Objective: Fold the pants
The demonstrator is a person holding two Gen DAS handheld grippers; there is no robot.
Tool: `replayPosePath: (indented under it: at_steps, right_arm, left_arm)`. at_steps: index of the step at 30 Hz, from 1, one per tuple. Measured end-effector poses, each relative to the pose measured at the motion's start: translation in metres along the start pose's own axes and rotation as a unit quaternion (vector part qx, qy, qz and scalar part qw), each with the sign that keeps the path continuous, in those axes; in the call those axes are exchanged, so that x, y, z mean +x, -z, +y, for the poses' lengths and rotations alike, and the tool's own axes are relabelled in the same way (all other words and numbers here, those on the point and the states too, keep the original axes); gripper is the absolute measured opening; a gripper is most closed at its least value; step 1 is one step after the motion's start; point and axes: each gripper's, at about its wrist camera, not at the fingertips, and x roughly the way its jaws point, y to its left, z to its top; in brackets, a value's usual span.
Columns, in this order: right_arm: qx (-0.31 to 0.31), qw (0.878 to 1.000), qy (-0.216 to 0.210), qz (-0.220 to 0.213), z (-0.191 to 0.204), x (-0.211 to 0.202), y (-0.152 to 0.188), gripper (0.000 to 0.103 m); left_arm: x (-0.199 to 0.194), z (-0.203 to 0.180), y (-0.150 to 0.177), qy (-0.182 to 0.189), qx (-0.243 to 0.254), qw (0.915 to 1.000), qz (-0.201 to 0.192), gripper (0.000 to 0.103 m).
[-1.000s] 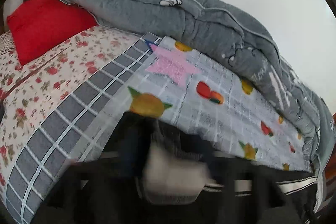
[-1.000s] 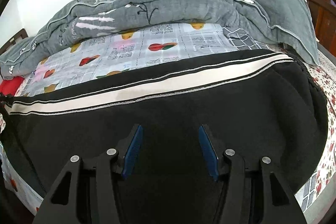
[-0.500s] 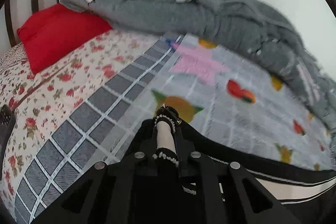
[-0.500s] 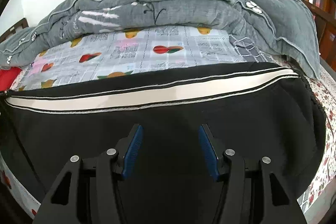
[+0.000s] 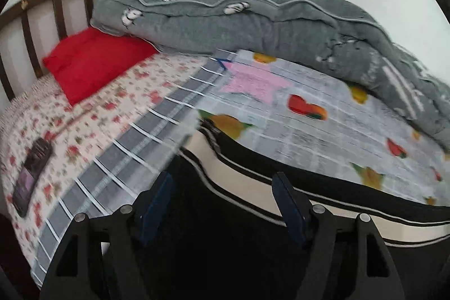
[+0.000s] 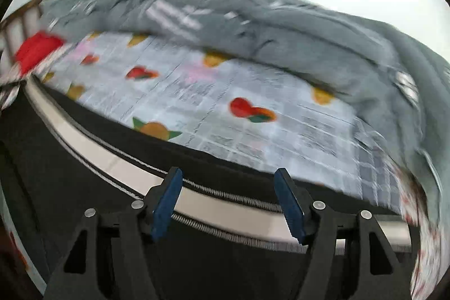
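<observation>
We held both grippers spread and empty over the pants (image 5: 225, 257), which lay flat along the near edge of the bed (image 5: 323, 137), their white side stripe (image 6: 112, 159) marking the long axis, crosswise to the fingers. The left gripper (image 5: 223, 198) hung above the end toward the red pillow (image 5: 95, 61); the right gripper (image 6: 227, 196) straddled the stripe farther along. Blur hid the far end, but the left end seemed the nearer one for us to lift and carry lengthwise toward the right.
</observation>
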Motion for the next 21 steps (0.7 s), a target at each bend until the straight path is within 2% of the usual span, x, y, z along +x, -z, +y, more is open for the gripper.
replayPosePath:
  at_steps: [2, 7, 8, 10, 11, 12, 14, 16, 17, 19, 21]
  right_arm:
    - [-0.038, 0.999, 0.002, 0.014, -0.001, 0.022, -0.004, 0.066]
    - [-0.071, 0.993, -0.041, 0.080, -0.001, 0.064, 0.006, 0.050]
    - [-0.080, 0.993, -0.044, 0.073, 0.002, 0.066, 0.011, 0.048]
    - [-0.094, 0.992, -0.048, 0.067, 0.006, 0.065, 0.013, 0.034]
    - [-0.096, 0.992, -0.055, 0.064, 0.008, 0.062, 0.012, 0.018]
    - [-0.105, 0.992, -0.046, 0.051, 0.010, 0.058, 0.011, 0.006]
    - [-0.109, 0.993, -0.044, 0.028, 0.008, 0.048, 0.008, 0.004]
    - [-0.085, 0.995, -0.051, 0.012, -0.001, 0.044, 0.002, 0.004]
    - [-0.071, 0.996, -0.060, 0.015, -0.006, 0.047, 0.001, 0.004]
    - [-0.071, 0.996, -0.049, 0.030, -0.002, 0.062, 0.002, 0.004]
    - [-0.081, 0.996, -0.021, 0.040, 0.008, 0.078, 0.005, 0.007]
  left_arm:
    - [-0.004, -0.007, 0.003, 0.010, 0.000, 0.9999, 0.006, 0.071]
    - [-0.007, -0.026, 0.008, 0.017, 0.017, 0.9996, 0.017, 0.071]
    - [-0.007, -0.028, 0.009, 0.021, 0.016, 0.9994, 0.020, 0.071]
    - [-0.006, -0.032, 0.009, 0.031, 0.014, 0.9991, 0.026, 0.071]
    - [-0.006, -0.034, 0.008, 0.031, 0.016, 0.9990, 0.029, 0.071]
    - [-0.006, -0.036, 0.008, 0.031, 0.017, 0.9989, 0.031, 0.071]
    - [-0.009, -0.040, 0.008, 0.038, 0.021, 0.9987, 0.027, 0.071]
    - [-0.012, -0.043, 0.008, 0.040, 0.024, 0.9987, 0.020, 0.071]
    - [-0.011, -0.045, 0.008, 0.037, 0.025, 0.9987, 0.023, 0.071]
    - [-0.007, -0.051, 0.009, 0.040, 0.032, 0.9982, 0.033, 0.071]
    - [-0.007, -0.058, 0.012, 0.042, 0.042, 0.9975, 0.038, 0.071]
